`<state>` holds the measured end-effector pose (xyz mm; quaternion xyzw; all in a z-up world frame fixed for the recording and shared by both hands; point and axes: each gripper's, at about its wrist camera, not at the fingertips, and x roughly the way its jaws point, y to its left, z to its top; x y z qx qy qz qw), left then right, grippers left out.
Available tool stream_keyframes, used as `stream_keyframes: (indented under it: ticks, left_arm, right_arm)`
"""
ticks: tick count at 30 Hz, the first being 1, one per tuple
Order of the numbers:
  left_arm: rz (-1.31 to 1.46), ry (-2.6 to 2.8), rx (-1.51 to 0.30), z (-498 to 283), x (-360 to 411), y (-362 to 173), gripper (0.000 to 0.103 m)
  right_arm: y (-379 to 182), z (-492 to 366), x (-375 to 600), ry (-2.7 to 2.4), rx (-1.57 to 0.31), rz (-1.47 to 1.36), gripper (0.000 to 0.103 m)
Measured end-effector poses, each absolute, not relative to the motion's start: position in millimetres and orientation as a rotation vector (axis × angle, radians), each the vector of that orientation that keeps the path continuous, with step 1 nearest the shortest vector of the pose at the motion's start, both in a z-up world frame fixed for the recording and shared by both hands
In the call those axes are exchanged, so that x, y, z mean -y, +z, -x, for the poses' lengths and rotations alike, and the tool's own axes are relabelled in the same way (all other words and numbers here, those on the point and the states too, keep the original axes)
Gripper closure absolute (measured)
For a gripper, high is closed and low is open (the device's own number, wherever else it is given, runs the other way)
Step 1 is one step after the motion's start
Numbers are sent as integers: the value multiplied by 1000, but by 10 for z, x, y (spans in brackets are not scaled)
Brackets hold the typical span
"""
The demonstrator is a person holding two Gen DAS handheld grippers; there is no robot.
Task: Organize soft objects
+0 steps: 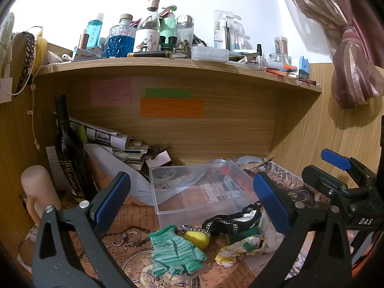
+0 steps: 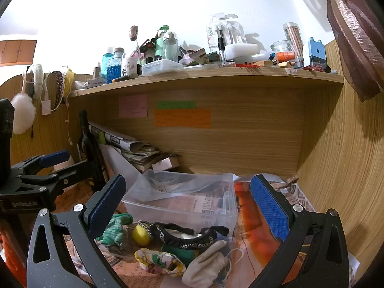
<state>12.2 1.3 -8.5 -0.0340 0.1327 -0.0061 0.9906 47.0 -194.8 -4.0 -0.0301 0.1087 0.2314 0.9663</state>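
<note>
A pile of soft things lies on the printed desk paper in front of a clear plastic box: a green knitted glove, a yellow sponge ball, a black chain-trimmed band, a floral scrunchie and a white cloth pouch. The box holds nothing soft. My left gripper is open above the glove and ball. My right gripper is open above the band and scrunchie. Neither holds anything.
A dark wine bottle and a pink mug stand at the left. Stacked papers lean behind the box. A crowded shelf hangs overhead. A wooden wall closes the right side.
</note>
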Motion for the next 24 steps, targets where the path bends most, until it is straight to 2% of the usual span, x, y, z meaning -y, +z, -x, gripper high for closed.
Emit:
stream_keyframes:
  ticks: [24]
  left_arm:
    - [56, -9, -251, -84, 0, -67, 0]
  right_arm:
    - [-15, -458, 1938, 473, -217, 52, 0]
